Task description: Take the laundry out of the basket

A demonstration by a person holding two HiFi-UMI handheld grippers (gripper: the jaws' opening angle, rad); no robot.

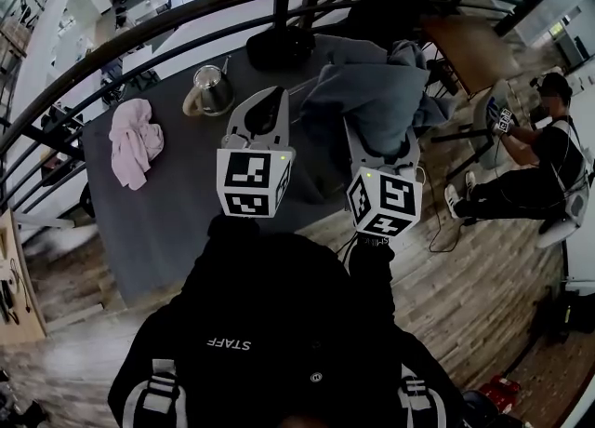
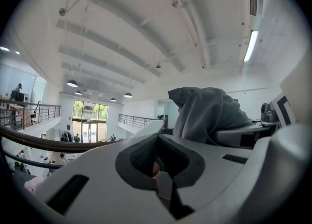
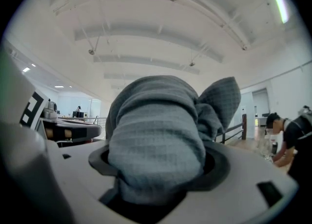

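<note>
The right gripper (image 1: pixel 379 158) is clamping a grey-blue garment (image 3: pixel 157 138). In the right gripper view a thick fold of the checked cloth is filling the space between the jaws and bulging out over them. From the head view the rest of the garment is bunching up past the jaws, over the far right part of the dark table (image 1: pixel 177 221).

Just to its left, the left gripper (image 1: pixel 257 119) is standing with its jaws brought together at the tips. Only the hollow between its dark pads (image 2: pixel 141 157) is showing, and no cloth is caught there. A small pinkish spot is showing through that hollow, and I cannot tell what it is.

Both grippers are pointing away from the person in black (image 1: pixel 279 342) who is holding them.

Further out on the table, a pink cloth (image 1: pixel 135 142) is lying crumpled near the left edge. A metal jug (image 1: pixel 213 89) is standing between it and the grippers. Beyond the table, a curved dark railing (image 1: pixel 139 40) is arching across.
</note>
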